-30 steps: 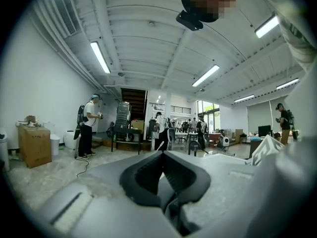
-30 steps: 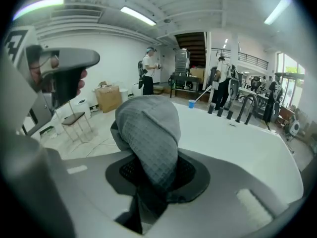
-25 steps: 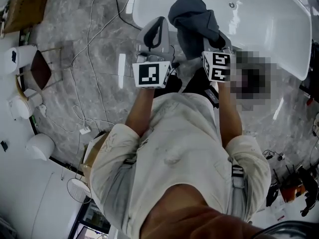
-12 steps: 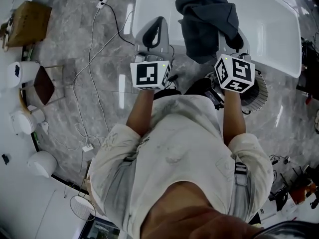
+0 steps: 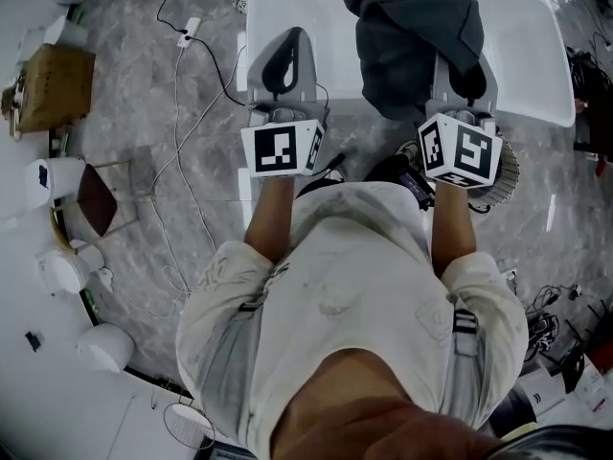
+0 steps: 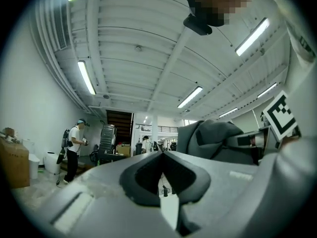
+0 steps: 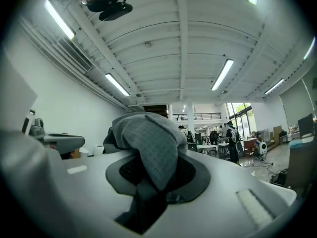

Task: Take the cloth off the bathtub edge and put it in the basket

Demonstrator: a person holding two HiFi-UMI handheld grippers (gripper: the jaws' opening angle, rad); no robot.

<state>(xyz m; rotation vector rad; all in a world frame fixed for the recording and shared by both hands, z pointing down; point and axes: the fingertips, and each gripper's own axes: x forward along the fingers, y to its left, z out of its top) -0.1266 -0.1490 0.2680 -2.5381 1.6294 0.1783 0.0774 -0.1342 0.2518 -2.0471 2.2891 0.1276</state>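
The dark grey cloth (image 5: 414, 29) hangs bunched from my right gripper (image 5: 462, 65), which is shut on it in front of the white bathtub (image 5: 297, 8). In the right gripper view the cloth (image 7: 148, 135) is draped over and pinched between the jaws of the right gripper (image 7: 153, 157). My left gripper (image 5: 283, 44) is held level with it to the left, jaws together and empty; the left gripper view shows that gripper (image 6: 161, 153) closed to a point. The round ribbed basket (image 5: 508, 169) peeks out on the floor just below the right gripper's marker cube.
White cables (image 5: 182, 113) trail across the grey marble floor on the left. A cardboard box (image 5: 53, 84) and white containers (image 5: 62, 271) stand along the left edge. People (image 6: 74, 148) stand far off in the hall.
The cloth has come up off the tub edge in the right gripper, and both grippers have shifted slightly right. The basket now shows beside the right gripper.
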